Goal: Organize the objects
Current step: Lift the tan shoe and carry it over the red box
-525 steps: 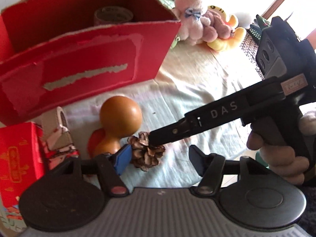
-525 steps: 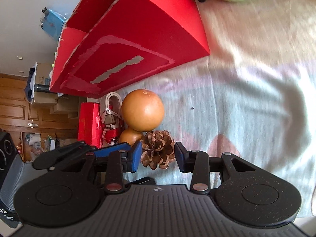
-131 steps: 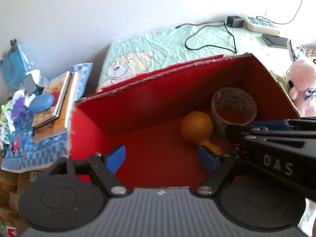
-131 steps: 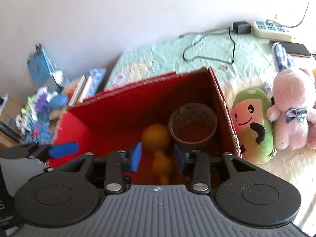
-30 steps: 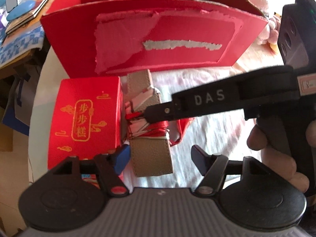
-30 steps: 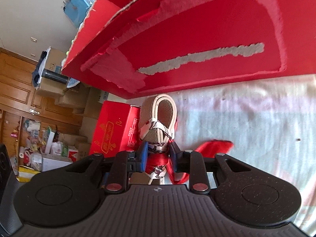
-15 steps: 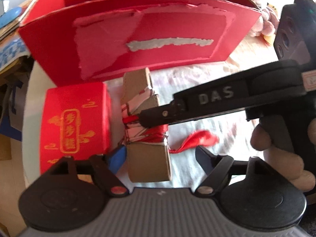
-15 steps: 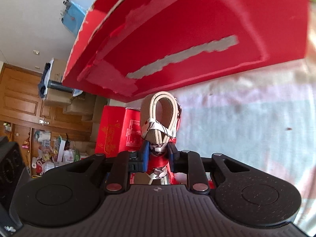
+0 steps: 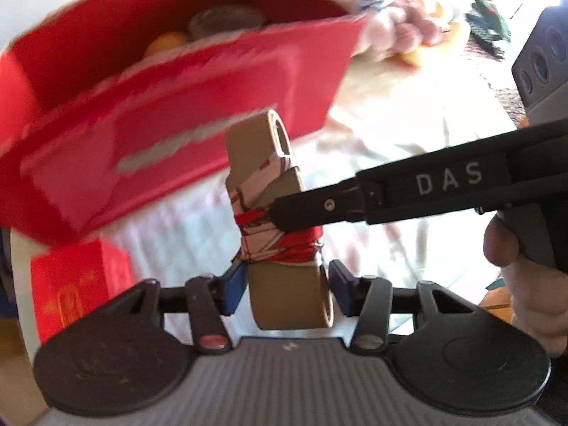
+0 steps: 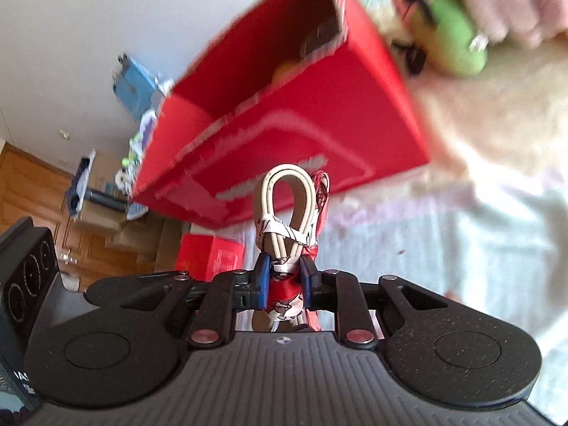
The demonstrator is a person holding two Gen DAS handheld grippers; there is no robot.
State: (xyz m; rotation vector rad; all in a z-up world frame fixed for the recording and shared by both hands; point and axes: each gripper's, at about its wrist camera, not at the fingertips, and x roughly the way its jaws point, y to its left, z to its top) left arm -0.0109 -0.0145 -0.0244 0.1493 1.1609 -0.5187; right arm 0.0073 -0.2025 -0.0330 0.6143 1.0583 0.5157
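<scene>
Pale quilted bedcover (image 10: 497,248) carries everything, faint pastel patches showing. Beyond the gripper tips, big red box (image 9: 170,106) sits on it, open top. Small red carton (image 9: 74,294) lies left of the tips (gold print, blurred). Plush toys (image 10: 458,32) rest farther off to the right, past the box's corner.

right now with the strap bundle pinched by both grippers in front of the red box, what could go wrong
The right gripper clamps only the scarf-wrapped middle of the folded strap bundle, so the cloth could slide and the bundle twist. The left gripper has just been closing around its lower loop, though only one pad seems to touch; pulling apart may loosen the wrap. The open red box already holds a tape roll and an orange gourd, so the bundle could snag its torn rim.
</scene>
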